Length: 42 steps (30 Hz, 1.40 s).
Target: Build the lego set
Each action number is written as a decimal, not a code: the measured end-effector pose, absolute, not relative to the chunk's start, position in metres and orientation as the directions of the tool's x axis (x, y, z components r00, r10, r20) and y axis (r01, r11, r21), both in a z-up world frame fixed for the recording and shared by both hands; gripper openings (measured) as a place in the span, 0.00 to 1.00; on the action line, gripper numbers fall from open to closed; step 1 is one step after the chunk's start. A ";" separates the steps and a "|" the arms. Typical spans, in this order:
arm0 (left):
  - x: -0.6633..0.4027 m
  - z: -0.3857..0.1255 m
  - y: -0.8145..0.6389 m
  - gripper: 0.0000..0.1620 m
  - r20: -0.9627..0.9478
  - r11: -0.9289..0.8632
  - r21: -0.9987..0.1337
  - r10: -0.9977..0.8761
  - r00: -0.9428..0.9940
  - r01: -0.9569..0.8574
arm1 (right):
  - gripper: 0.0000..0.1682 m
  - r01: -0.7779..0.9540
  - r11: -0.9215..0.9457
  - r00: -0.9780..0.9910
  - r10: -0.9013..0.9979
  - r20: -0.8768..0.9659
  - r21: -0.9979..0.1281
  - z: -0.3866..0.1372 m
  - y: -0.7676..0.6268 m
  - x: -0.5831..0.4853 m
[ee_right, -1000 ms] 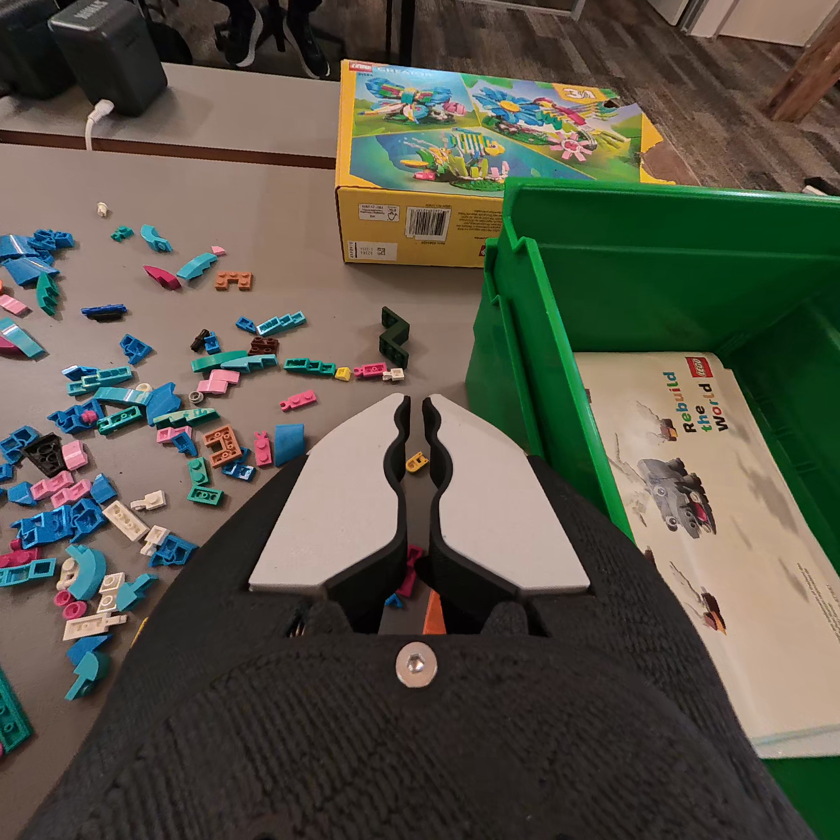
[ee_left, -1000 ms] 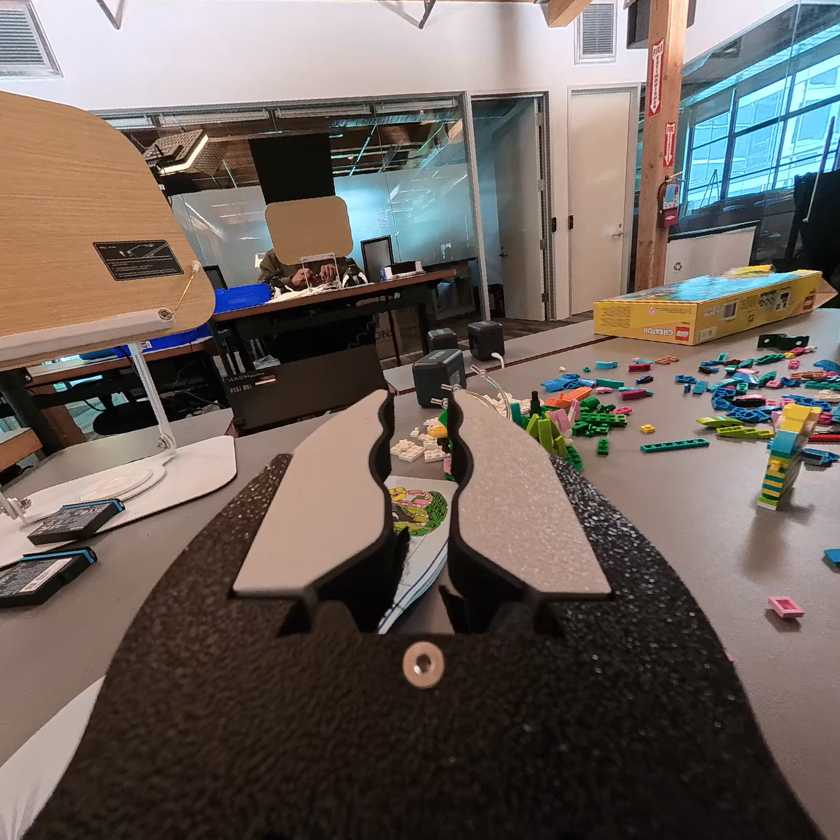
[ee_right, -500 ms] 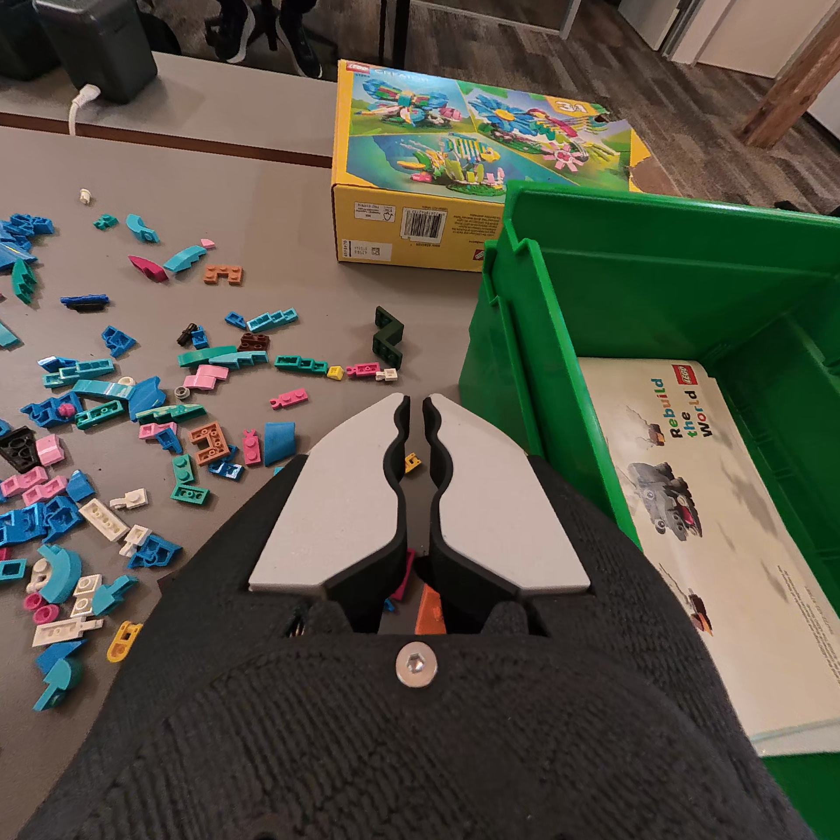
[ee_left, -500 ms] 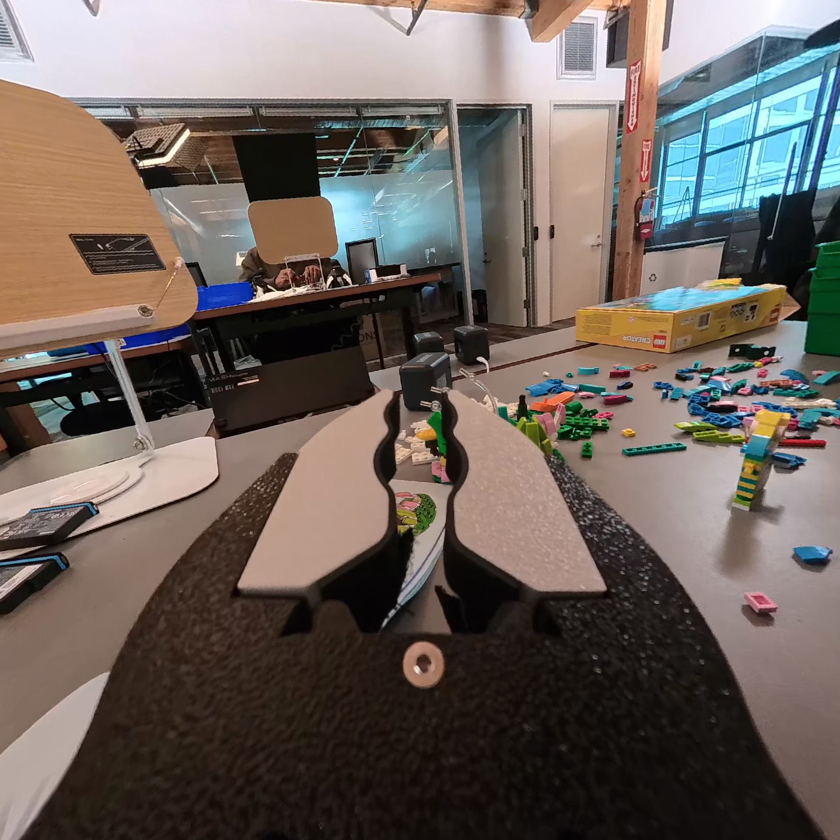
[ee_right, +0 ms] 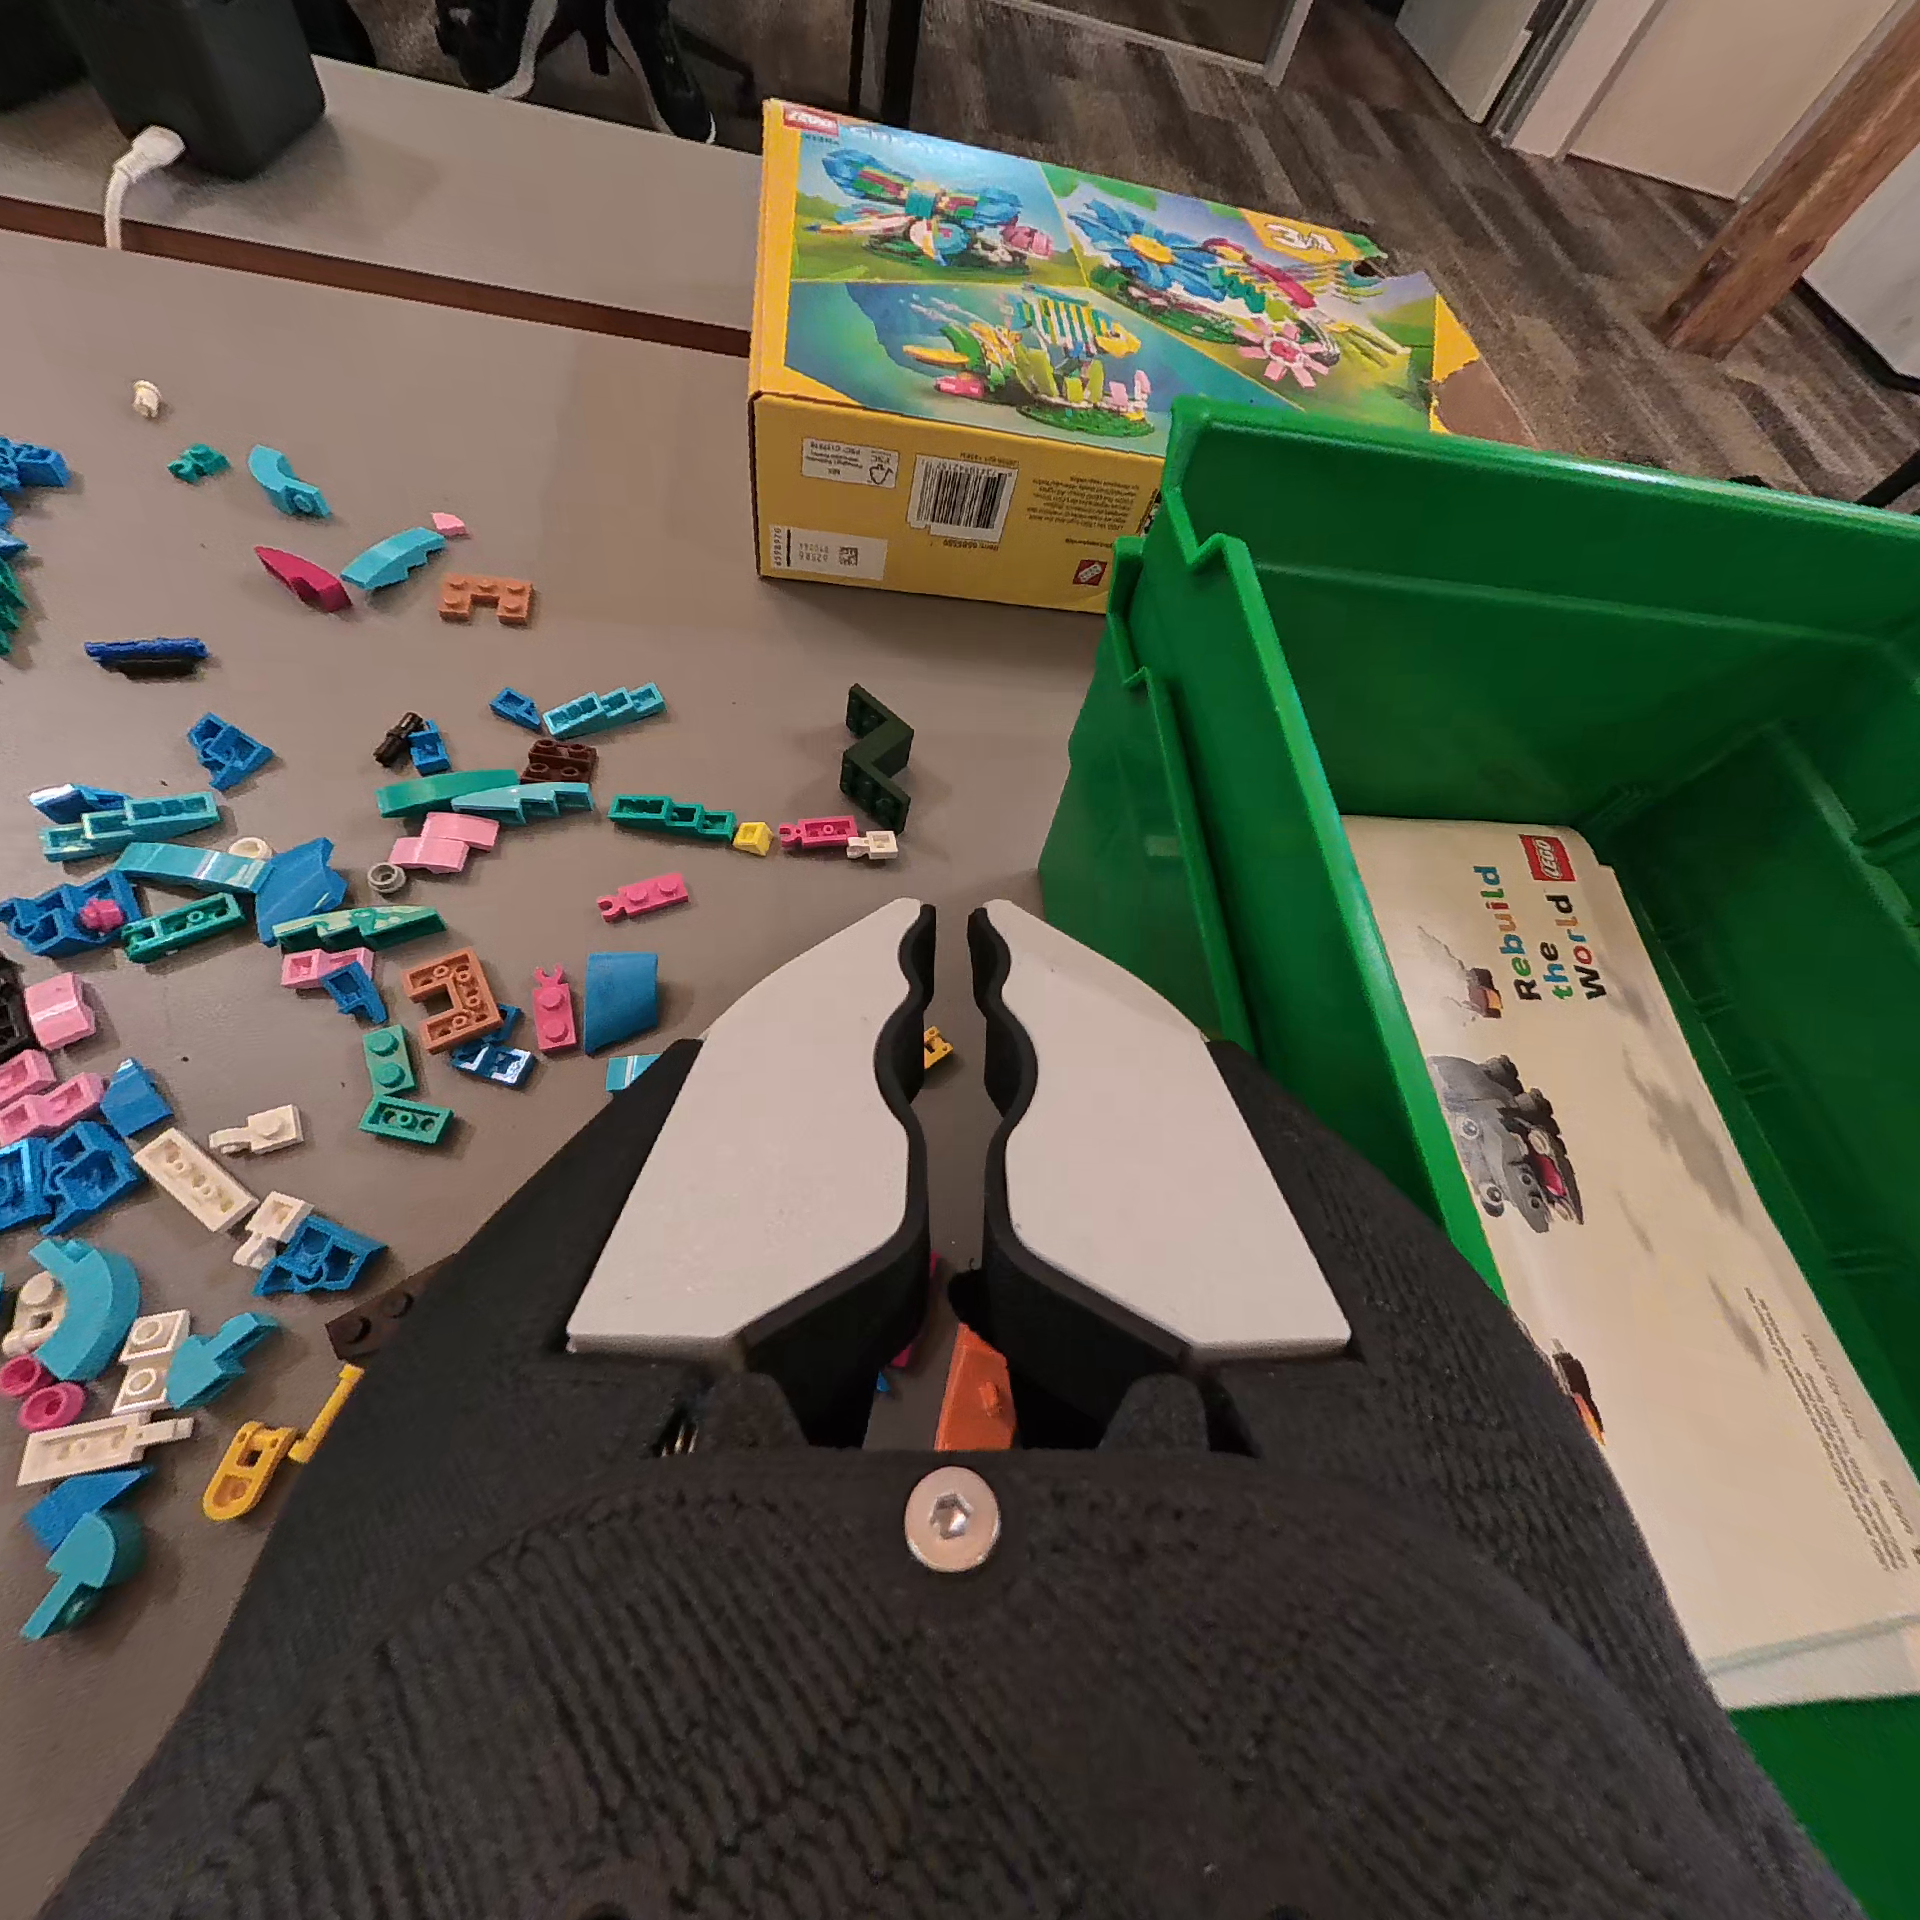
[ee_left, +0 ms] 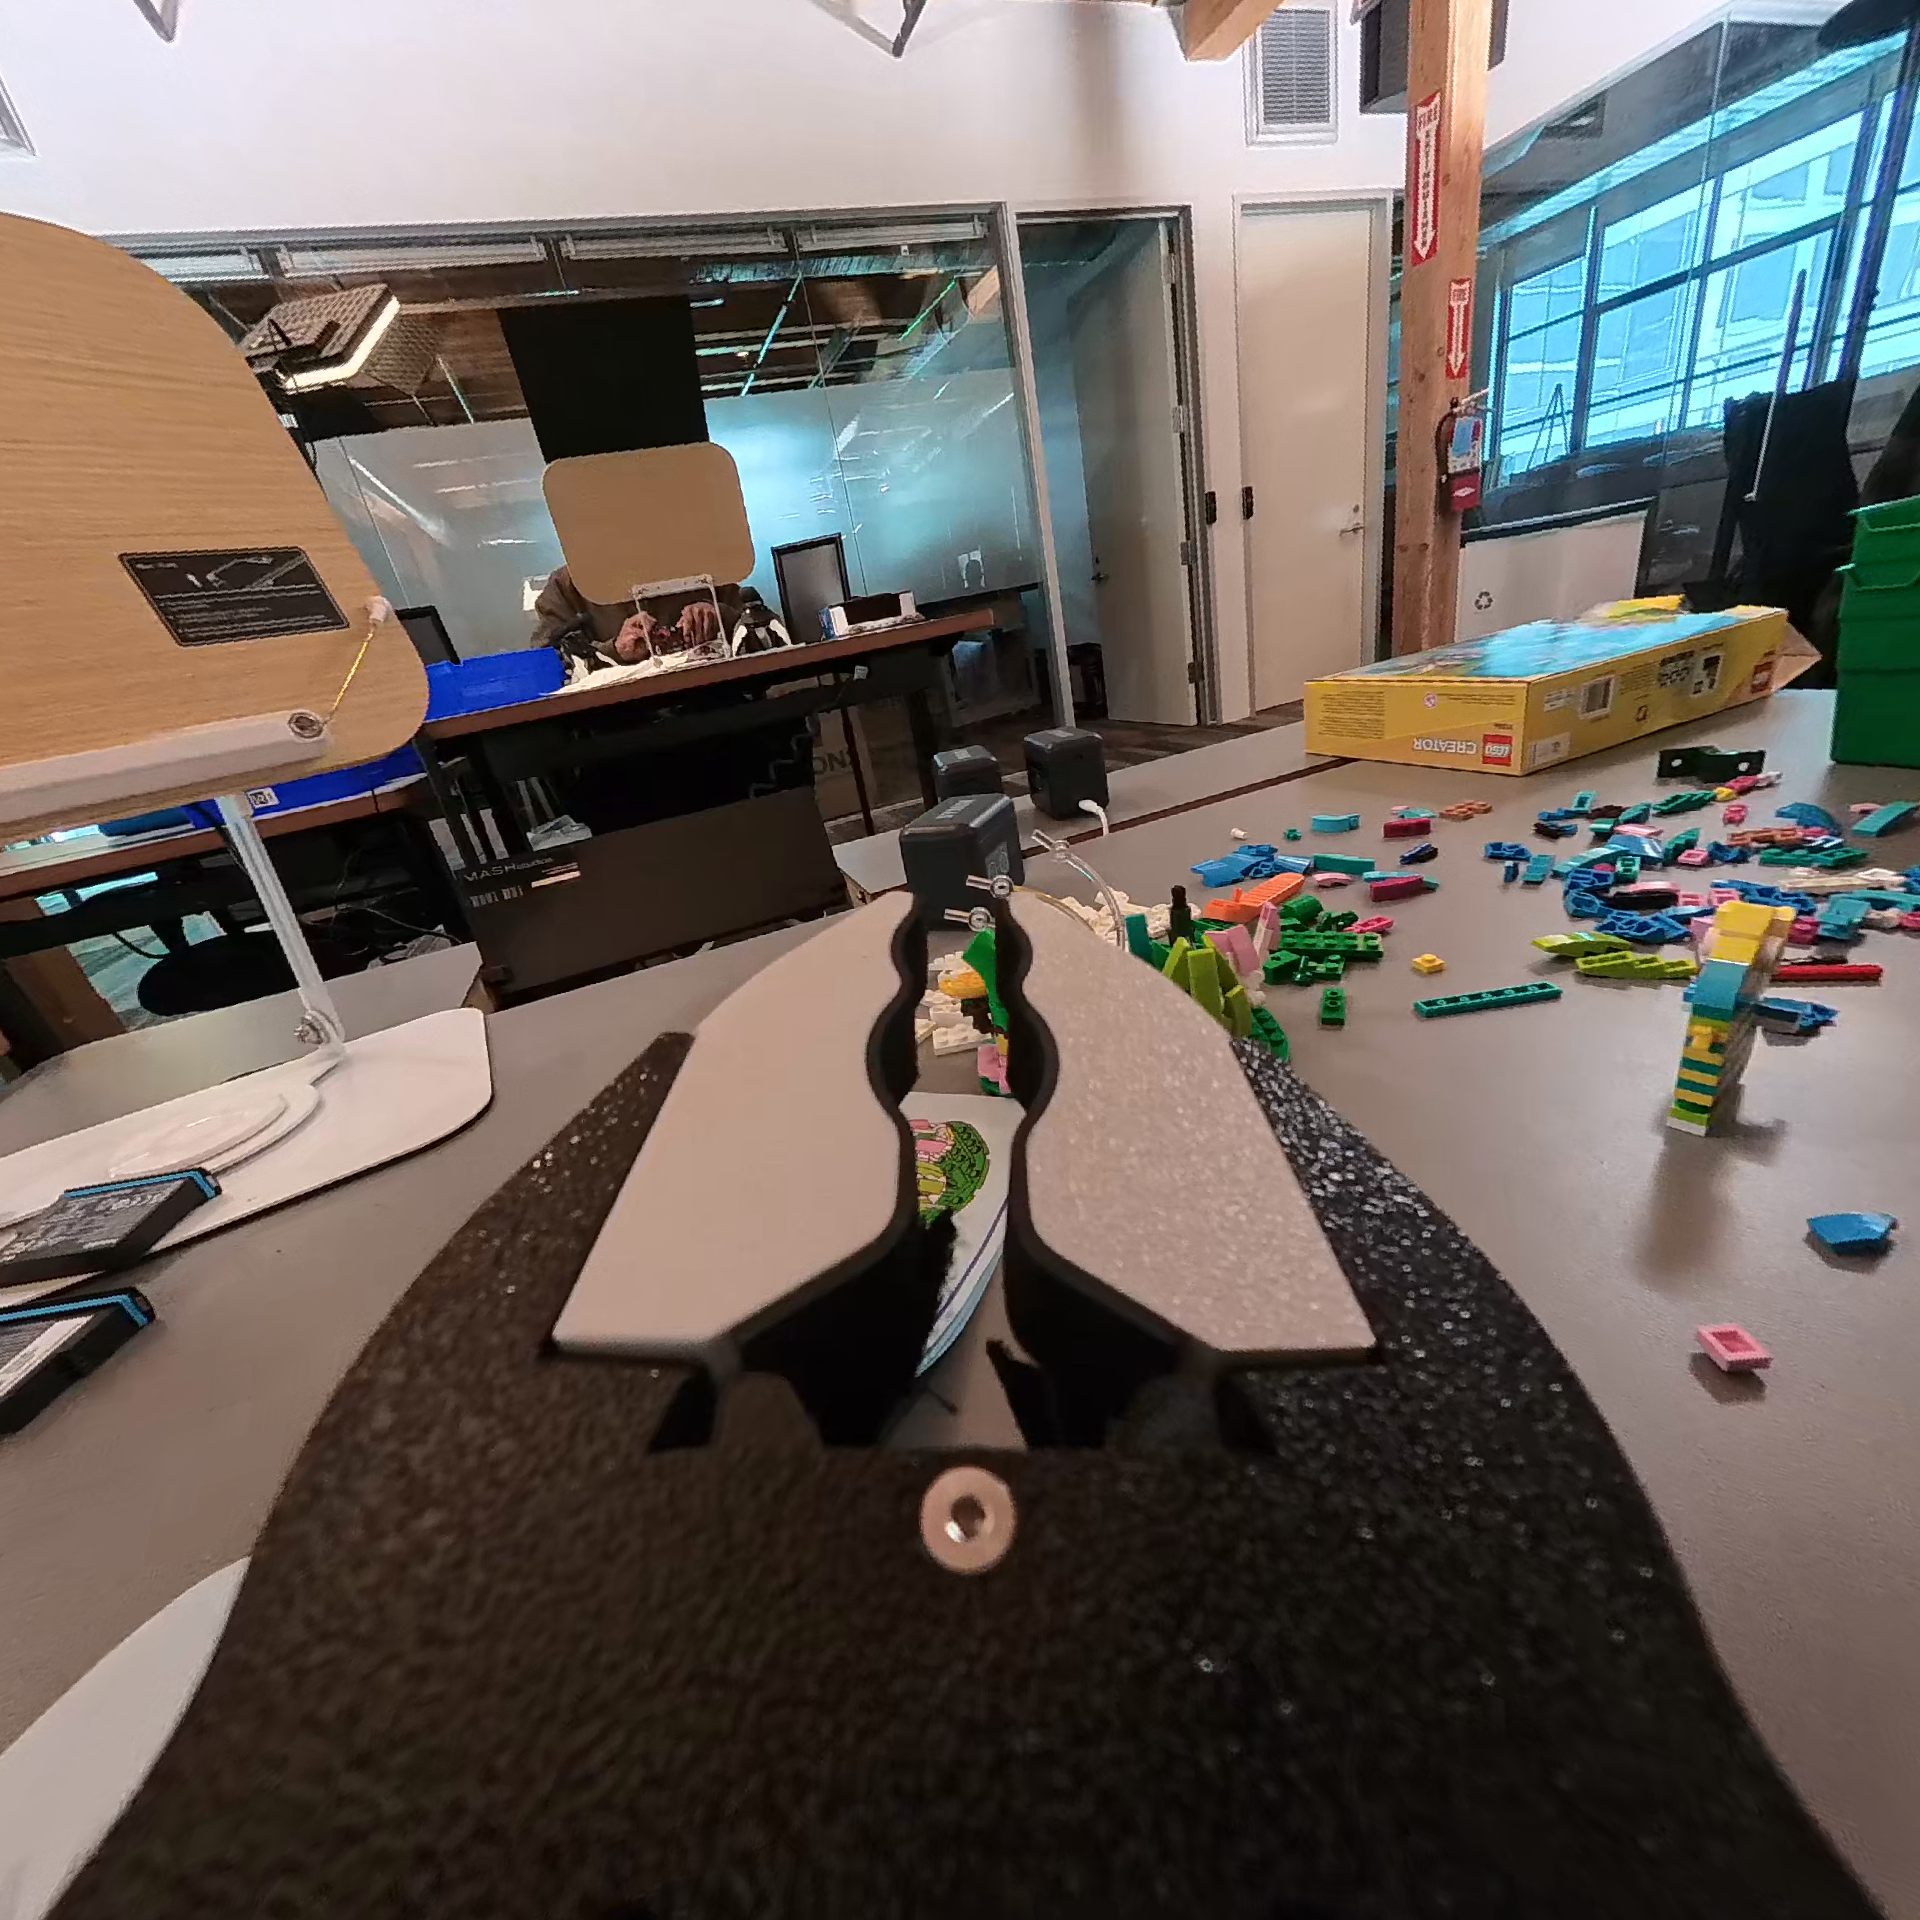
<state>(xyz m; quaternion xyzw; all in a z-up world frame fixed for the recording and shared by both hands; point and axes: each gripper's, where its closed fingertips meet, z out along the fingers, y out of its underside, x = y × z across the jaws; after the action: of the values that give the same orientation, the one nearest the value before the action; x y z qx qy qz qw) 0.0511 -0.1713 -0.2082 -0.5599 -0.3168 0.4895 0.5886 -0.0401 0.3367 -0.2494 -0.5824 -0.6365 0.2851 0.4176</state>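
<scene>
In the left wrist view, the left gripper (ee_left: 995, 914) is held low and nearly level over the grey bench (ee_left: 1475, 1174), its fingers drawn to a narrow slit with nothing between them; below them lies a printed instruction booklet (ee_left: 951, 1153). Ahead, a heap of green and white plastic bricks (ee_left: 1226, 956) lies mid-bench, and a small striped yellow, teal and green brick tower (ee_left: 1720, 1023) stands upright toward the right edge. That tower probably weighs little and may snap apart at its seams, so a hold low across its stiff flat sides seems safest. In the right wrist view, the right gripper (ee_right: 948, 920) tilts steeply down over the bench's right end, its fingers nearly closed and empty, just beside the green plastic bin (ee_right: 1288, 935). Loose blue, teal and pink plastic pieces (ee_right: 312, 935) scatter leftward; they look light, hard and slick, best pinched across flat faces. The yellow cardboard set box (ee_right: 935, 520) lies at the far edge.
</scene>
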 end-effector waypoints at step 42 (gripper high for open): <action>0.051 -0.209 -0.169 0.05 -0.179 -0.109 -0.969 0.928 0.327 -0.221 | 0.04 0.525 0.190 0.016 0.972 0.233 -0.830 -0.258 0.336 -0.040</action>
<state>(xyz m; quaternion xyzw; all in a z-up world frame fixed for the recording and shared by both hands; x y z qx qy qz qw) 0.0510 -0.1692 -0.2090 -0.5627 -0.3139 0.4879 0.5888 -0.0398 0.3363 -0.2583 -0.5772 -0.6484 0.2677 0.4180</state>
